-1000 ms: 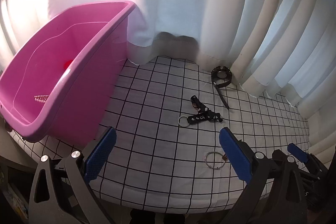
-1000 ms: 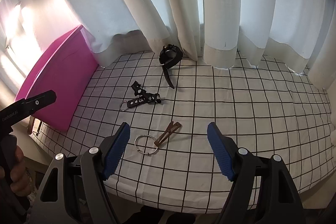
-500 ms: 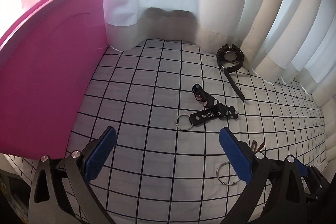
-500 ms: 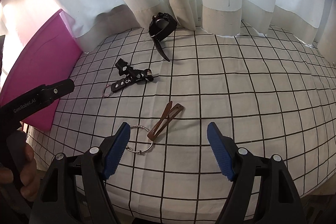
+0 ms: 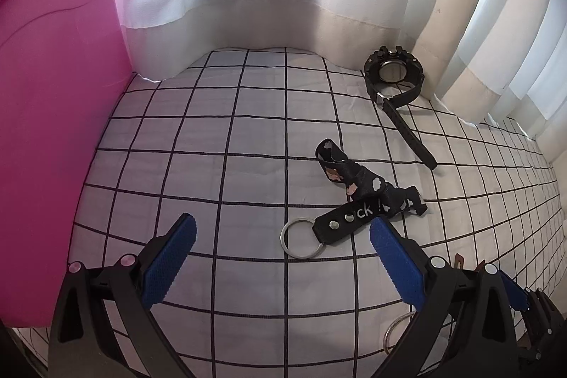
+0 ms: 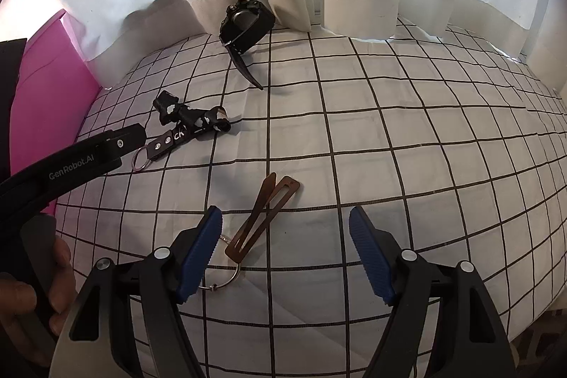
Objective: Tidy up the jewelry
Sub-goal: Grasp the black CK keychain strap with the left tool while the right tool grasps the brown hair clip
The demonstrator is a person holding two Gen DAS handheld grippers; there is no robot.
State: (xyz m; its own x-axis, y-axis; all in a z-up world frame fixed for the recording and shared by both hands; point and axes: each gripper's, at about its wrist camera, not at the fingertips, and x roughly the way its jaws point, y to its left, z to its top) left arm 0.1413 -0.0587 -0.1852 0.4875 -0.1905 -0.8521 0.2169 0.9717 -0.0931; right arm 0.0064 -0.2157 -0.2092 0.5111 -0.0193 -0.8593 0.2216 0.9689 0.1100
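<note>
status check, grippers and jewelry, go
Left gripper open above keychain. Right gripper open over hair clip. Watch by curtain. Nothing blocking.

Left tool (image 5: 281,238) tilted steeply downward, blue pads wide apart, nothing between; right tool (image 6: 285,229) same pose, pads spread, nothing gripped; hand (image 6: 33,293) wraps left tool's handle

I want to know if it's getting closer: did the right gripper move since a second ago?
Yes. The right gripper has come down toward the brown hair clip, which now looks bigger and sits between its open jaws, nearer than before against the checked cloth.
</note>
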